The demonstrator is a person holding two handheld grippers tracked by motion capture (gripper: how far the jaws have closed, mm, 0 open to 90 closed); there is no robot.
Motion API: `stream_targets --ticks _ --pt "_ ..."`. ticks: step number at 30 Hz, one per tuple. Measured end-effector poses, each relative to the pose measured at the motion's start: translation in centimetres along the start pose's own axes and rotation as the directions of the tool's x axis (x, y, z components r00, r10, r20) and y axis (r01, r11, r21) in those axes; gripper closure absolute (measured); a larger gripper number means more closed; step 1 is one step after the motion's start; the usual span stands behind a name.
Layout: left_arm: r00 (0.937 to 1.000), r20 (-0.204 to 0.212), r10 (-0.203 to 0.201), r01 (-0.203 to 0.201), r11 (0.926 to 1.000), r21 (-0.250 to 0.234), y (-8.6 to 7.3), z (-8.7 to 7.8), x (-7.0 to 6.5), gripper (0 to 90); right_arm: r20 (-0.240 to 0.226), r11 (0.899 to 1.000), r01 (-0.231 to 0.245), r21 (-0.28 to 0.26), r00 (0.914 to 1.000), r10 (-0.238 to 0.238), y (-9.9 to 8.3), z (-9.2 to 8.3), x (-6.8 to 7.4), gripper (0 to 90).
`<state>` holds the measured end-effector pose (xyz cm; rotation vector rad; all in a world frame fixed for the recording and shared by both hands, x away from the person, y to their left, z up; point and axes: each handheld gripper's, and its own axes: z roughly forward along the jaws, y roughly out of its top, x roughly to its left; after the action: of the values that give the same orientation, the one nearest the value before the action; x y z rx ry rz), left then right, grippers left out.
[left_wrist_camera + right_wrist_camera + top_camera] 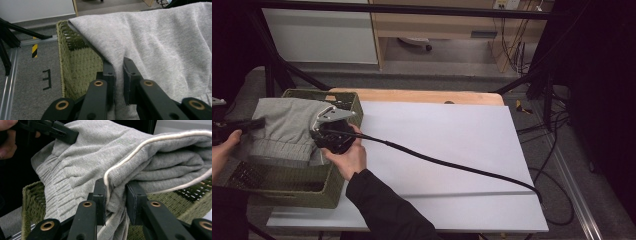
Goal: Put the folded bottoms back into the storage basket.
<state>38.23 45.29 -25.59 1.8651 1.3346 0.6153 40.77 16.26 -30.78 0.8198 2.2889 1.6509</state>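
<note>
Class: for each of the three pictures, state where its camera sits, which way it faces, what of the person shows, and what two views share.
High view: above the person's side, facing forward and down on the table; forearms show.
Left gripper view: on the left hand-held gripper, facing its jaws shut on the grey garment.
Right gripper view: on the right hand-held gripper, likewise.
Shared: garment, green basket.
</note>
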Motion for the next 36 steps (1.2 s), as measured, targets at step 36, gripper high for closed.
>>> stream_targets --ticks 36 --pt "0.9943 -0.054 -0.092 0.097 0.9907 0.096 -4.7 6.4 2.1 73.8 0.039 0.993 0.02 0.118 0.9989 -0.025 -4.7 4.5 -0.9 49.4"
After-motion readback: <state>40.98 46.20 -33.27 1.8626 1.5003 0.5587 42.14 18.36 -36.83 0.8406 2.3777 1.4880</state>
